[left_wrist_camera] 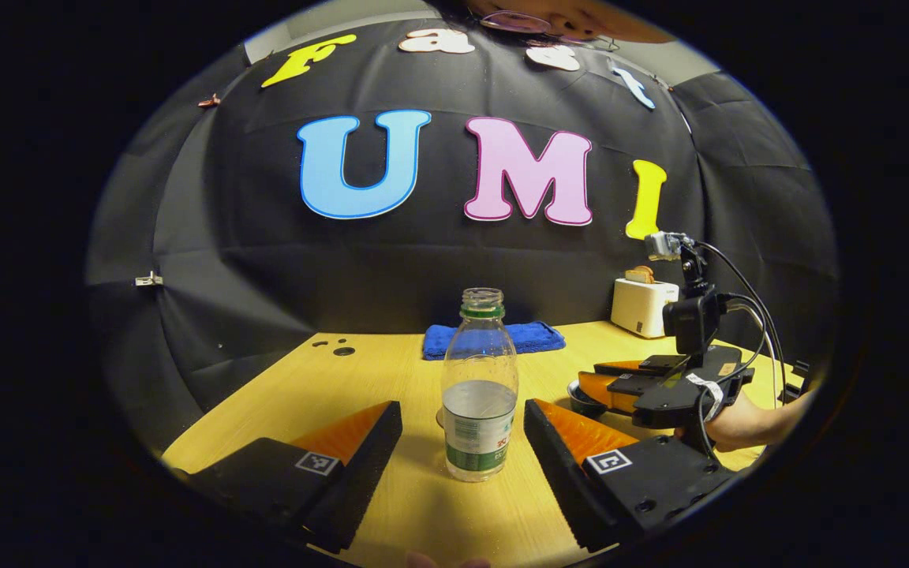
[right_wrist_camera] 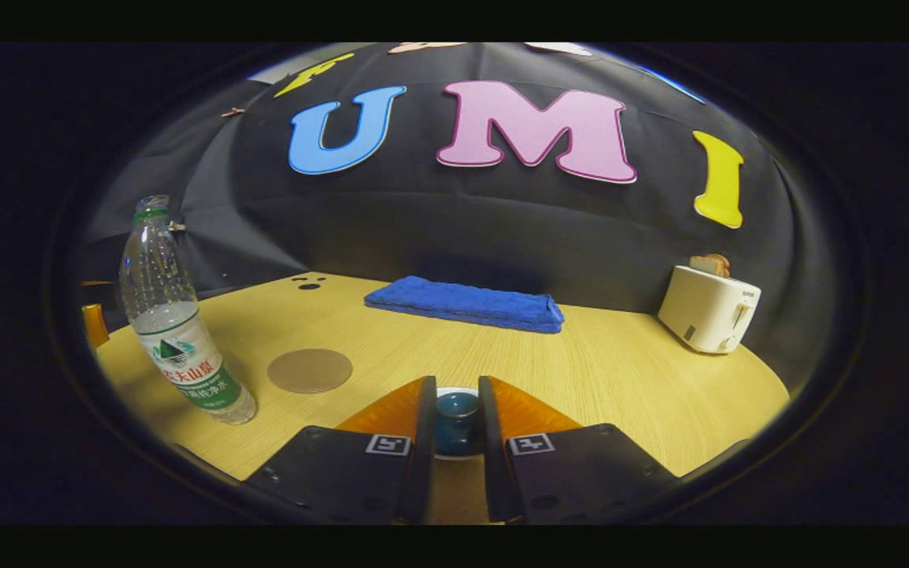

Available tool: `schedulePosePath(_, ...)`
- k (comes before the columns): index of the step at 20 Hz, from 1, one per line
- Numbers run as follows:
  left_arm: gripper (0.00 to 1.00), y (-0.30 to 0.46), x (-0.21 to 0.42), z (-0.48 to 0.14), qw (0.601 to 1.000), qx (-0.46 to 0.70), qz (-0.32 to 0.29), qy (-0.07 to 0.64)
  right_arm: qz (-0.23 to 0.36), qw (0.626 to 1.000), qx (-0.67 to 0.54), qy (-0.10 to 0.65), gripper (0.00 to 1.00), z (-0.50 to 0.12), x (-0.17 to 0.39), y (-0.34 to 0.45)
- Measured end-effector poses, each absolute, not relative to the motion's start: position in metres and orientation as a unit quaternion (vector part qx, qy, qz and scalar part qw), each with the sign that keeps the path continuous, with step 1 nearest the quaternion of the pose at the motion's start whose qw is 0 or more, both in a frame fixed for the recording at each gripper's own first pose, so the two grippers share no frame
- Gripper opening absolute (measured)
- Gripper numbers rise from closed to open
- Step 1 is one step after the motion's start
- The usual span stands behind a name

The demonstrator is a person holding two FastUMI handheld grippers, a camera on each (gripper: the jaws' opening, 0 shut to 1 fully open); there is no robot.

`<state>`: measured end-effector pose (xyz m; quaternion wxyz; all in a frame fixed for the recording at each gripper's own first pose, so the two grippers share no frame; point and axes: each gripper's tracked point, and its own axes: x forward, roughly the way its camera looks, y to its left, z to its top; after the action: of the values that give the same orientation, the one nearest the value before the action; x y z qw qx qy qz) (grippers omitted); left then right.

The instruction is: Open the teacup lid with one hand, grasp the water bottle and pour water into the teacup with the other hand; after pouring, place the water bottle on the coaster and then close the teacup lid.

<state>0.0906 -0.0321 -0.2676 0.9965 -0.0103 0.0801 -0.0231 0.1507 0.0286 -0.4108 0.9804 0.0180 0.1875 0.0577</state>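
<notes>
— How is the left claw (left_wrist_camera: 462,430) set?

— It is spread wide, with the water bottle (left_wrist_camera: 479,386) standing upright between its fingers and touched by neither. The bottle is uncapped and about half filled, and it is placed on the wooden surface (left_wrist_camera: 391,371).

— And the right claw (right_wrist_camera: 455,422)?

— It is nearly closed around the dark blue knob of the teacup lid (right_wrist_camera: 456,416); whether both fingers are pressed on the knob cannot be told. In the left gripper view that claw (left_wrist_camera: 592,388) is seen low at the right, held by a hand (left_wrist_camera: 738,422).

— Where is the coaster (right_wrist_camera: 310,370) found?

— It is laid flat on the surface, just beside the bottle (right_wrist_camera: 178,323). A folded blue towel (right_wrist_camera: 466,304) is laid at the back, and a white toaster (right_wrist_camera: 707,308) with bread in it is set at the far right.
</notes>
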Motion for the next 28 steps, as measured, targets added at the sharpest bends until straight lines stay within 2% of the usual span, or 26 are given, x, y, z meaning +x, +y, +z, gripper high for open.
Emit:
schedulePosePath(2,0.98,-0.035,0.093,-0.270,0.996,-0.012,-0.027,0.082,0.058,0.981,0.013,0.186,0.31,-0.411,0.151,0.028)
schedulePosePath(3,1.00,-0.037,0.094,-0.274,0.996,-0.013,-0.029,0.084,0.059,0.981,0.014,0.184,0.27,-0.409,0.150,0.029)
schedulePosePath(4,0.98,-0.040,0.096,-0.276,0.996,-0.016,-0.035,0.086,0.059,0.982,0.016,0.180,0.22,-0.406,0.151,0.028)
schedulePosePath(6,1.00,-0.044,0.101,-0.281,0.995,-0.021,-0.039,0.088,0.057,0.984,0.020,0.168,0.31,-0.398,0.151,0.026)
schedulePosePath(7,0.98,-0.043,0.102,-0.286,0.995,-0.024,-0.036,0.089,0.058,0.984,0.023,0.165,0.31,-0.395,0.152,0.025)
schedulePosePath(8,0.98,-0.043,0.105,-0.289,0.995,-0.026,-0.032,0.092,0.059,0.984,0.025,0.164,0.22,-0.394,0.153,0.025)
schedulePosePath(10,0.98,-0.042,0.111,-0.300,0.994,-0.029,-0.025,0.099,0.060,0.986,0.026,0.156,0.31,-0.386,0.152,0.022)
schedulePosePath(11,0.98,-0.043,0.114,-0.304,0.994,-0.027,-0.026,0.100,0.059,0.987,0.026,0.149,0.27,-0.380,0.152,0.019)
schedulePosePath(14,0.98,-0.047,0.127,-0.314,0.994,-0.015,-0.033,0.100,0.058,0.989,0.023,0.137,0.26,-0.368,0.152,0.009)
schedulePosePath(15,0.98,-0.047,0.131,-0.317,0.994,-0.013,-0.031,0.102,0.057,0.989,0.026,0.134,0.22,-0.364,0.151,0.006)
schedulePosePath(16,0.98,-0.049,0.135,-0.317,0.995,-0.012,-0.030,0.100,0.054,0.990,0.026,0.131,0.26,-0.361,0.150,0.001)
schedulePosePath(17,0.98,-0.050,0.139,-0.318,0.995,-0.012,-0.027,0.098,0.051,0.990,0.025,0.129,0.26,-0.359,0.148,-0.005)
schedulePosePath(18,0.98,-0.050,0.143,-0.318,0.995,-0.013,-0.024,0.097,0.047,0.990,0.024,0.129,0.31,-0.358,0.146,-0.011)
schedulePosePath(19,0.98,-0.050,0.146,-0.322,0.995,-0.014,-0.018,0.100,0.045,0.990,0.024,0.130,0.27,-0.357,0.143,-0.017)
schedulePosePath(20,0.98,-0.047,0.148,-0.325,0.994,-0.015,-0.007,0.106,0.042,0.990,0.025,0.131,0.31,-0.357,0.138,-0.022)
schedulePosePath(22,0.98,-0.047,0.149,-0.334,0.993,-0.028,0.002,0.118,0.039,0.990,0.028,0.132,0.31,-0.356,0.131,-0.032)
schedulePosePath(24,0.95,-0.048,0.143,-0.332,0.992,-0.025,0.006,0.120,0.039,0.990,0.026,0.134,0.31,-0.357,0.124,-0.038)
schedulePosePath(25,0.78,-0.047,0.146,-0.336,0.992,-0.023,0.010,0.123,0.039,0.990,0.023,0.135,0.31,-0.358,0.122,-0.042)
schedulePosePath(28,0.76,-0.044,0.146,-0.334,0.992,-0.006,0.020,0.128,0.040,0.989,0.026,0.138,0.31,-0.361,0.117,-0.049)
